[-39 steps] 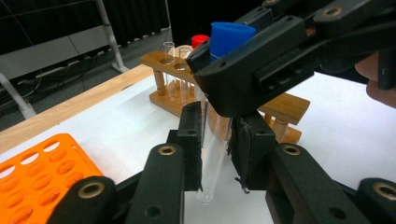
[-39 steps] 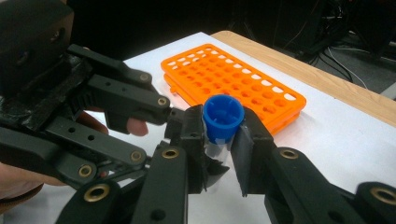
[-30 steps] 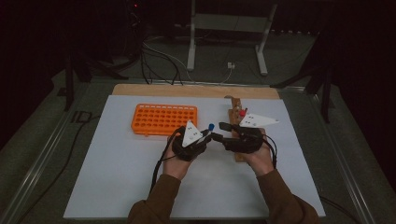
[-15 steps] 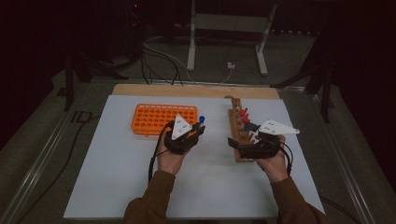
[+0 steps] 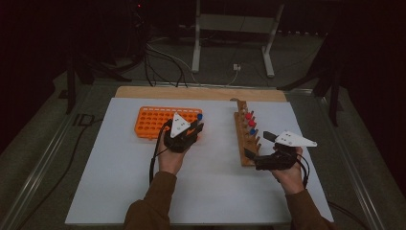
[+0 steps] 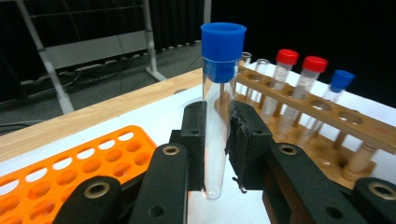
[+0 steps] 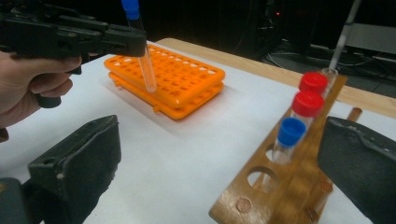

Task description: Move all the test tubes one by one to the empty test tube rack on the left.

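Both hands split apart since before: left claw (image 6: 219,154) grips the tube (image 6: 219,93) over the orange rack (image 5: 158,122), right claw (image 7: 210,177) just opened, empty. Tube's tilted, could miss its hole.

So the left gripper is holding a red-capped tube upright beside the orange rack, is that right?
Not quite: the tube in the left gripper has a blue cap, not red, as the left gripper view shows. It is held upright beside the orange rack.
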Demonstrator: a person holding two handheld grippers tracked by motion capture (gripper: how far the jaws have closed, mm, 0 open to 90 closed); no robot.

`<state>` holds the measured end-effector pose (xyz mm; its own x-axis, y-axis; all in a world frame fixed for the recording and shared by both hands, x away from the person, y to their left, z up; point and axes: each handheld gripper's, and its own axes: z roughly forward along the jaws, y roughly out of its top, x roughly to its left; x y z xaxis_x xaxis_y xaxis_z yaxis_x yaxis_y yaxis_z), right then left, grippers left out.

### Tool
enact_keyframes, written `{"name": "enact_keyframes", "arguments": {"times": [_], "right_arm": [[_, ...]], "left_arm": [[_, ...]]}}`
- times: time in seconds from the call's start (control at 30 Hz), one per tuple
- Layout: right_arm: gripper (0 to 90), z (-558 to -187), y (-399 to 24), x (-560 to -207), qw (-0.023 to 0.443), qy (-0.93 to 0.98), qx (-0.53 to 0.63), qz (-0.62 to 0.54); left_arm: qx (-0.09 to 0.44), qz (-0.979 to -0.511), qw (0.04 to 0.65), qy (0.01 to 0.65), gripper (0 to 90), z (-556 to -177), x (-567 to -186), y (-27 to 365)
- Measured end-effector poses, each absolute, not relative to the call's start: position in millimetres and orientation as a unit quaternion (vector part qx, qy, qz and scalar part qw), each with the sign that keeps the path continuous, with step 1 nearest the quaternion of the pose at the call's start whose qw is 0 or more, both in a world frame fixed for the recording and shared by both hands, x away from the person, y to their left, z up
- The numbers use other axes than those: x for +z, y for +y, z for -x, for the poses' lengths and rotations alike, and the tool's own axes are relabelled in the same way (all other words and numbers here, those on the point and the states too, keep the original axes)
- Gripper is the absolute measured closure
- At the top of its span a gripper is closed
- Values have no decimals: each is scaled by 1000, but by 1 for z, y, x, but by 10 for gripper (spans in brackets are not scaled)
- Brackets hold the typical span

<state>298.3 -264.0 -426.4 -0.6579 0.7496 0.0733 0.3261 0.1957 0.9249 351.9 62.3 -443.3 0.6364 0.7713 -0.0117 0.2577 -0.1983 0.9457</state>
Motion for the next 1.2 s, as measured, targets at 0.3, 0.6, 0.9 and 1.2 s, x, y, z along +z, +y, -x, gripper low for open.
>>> {"name": "enact_keyframes", "arguments": {"times": [0.3, 0.6, 0.9, 1.2], "right_arm": [[2, -296, -271, -432, 208, 746, 514, -369], [3, -296, -272, -433, 203, 744, 518, -371], [3, -295, -272, -433, 201, 743, 520, -370], [3, -295, -270, -434, 198, 747, 519, -366]], "left_arm": [[263, -725, 512, 379, 771, -367, -452, 67], [269, -721, 498, 398, 771, -384, -460, 59], [257, -735, 471, 413, 771, -393, -477, 56], [248, -749, 448, 421, 774, -392, -493, 53]]}}
